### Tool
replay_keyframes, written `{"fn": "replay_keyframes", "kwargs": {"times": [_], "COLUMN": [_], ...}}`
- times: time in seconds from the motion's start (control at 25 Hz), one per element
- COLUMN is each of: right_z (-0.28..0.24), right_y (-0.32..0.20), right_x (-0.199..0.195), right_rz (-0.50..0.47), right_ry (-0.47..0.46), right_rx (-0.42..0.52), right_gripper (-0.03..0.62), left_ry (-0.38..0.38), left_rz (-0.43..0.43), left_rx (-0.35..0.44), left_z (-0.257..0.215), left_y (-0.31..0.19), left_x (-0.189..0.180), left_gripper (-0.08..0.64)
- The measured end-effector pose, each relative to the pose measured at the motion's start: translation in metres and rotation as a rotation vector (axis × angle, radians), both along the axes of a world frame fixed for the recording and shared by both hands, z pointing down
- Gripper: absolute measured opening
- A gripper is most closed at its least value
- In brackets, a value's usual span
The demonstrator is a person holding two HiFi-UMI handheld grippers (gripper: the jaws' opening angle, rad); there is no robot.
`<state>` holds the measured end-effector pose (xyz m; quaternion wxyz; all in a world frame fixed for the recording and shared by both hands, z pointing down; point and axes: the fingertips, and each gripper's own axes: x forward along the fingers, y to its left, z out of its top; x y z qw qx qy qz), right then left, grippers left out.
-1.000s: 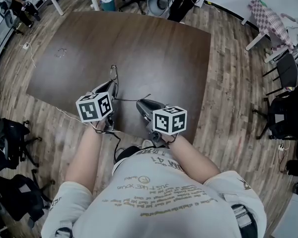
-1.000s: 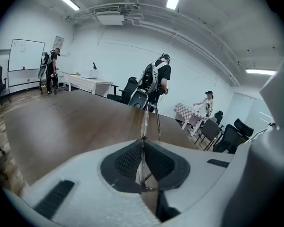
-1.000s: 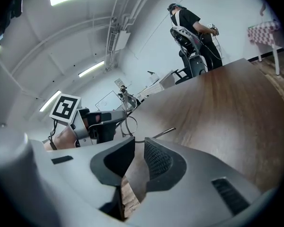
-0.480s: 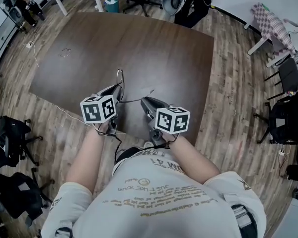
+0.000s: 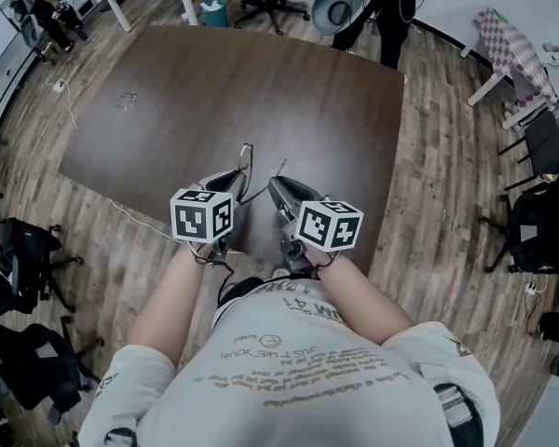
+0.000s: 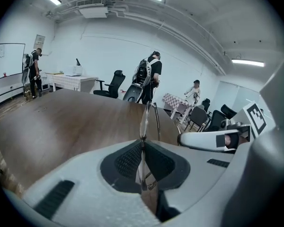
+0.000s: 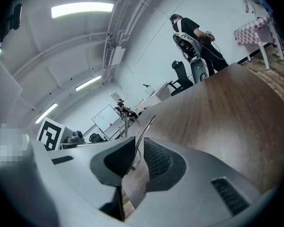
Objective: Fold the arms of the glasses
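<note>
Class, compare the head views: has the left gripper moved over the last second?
Yes. The left gripper has shifted right along the near edge of the table.

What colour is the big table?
Dark brown, wood-grained table; it shows best in the head view.

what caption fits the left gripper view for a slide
Left gripper shut on the glasses, lens edge-on, over the brown table
</note>
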<state>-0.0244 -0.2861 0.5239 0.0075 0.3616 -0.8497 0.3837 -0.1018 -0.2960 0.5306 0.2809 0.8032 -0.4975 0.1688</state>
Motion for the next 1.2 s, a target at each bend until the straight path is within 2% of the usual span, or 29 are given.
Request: {"fn": "replay_keyframes", "kwargs": {"times": [0.52, 0.88, 1.0, 1.12, 1.2], "right_z": [-0.012, -0.009, -0.010, -0.010, -0.008], "right_y": [0.003, 0.003, 0.001, -0.002, -0.001], "right_x": [-0.013, -0.010, -0.006, -0.002, 0.002], "right_rz": [-0.035, -0.027, -0.009, 0.010, 0.023], "right_ry": [-0.005, 0.007, 0.006, 0.019, 0.040], "right_rx": [0.060, 0.058, 0.072, 0.078, 0.075], "right_gripper": [0.040, 0.040, 0.140, 0.149, 0.149], "left_ry": [-0.079, -0.079, -0.080, -0.110, -0.164], "left_rz": [0.138, 0.152, 0.143, 0.129, 0.130], "left_rx": [0.012, 0.002, -0.015, -0.041, -0.059], "left_z": [0.008, 0.012, 0.019, 0.030, 0.041], "left_y": [0.018, 0.017, 0.015, 0.012, 0.010], "left_x": [0.031, 0.033, 0.030, 0.020, 0.013], "left_gripper": [0.034, 0.034, 0.034, 0.034, 0.034]}}
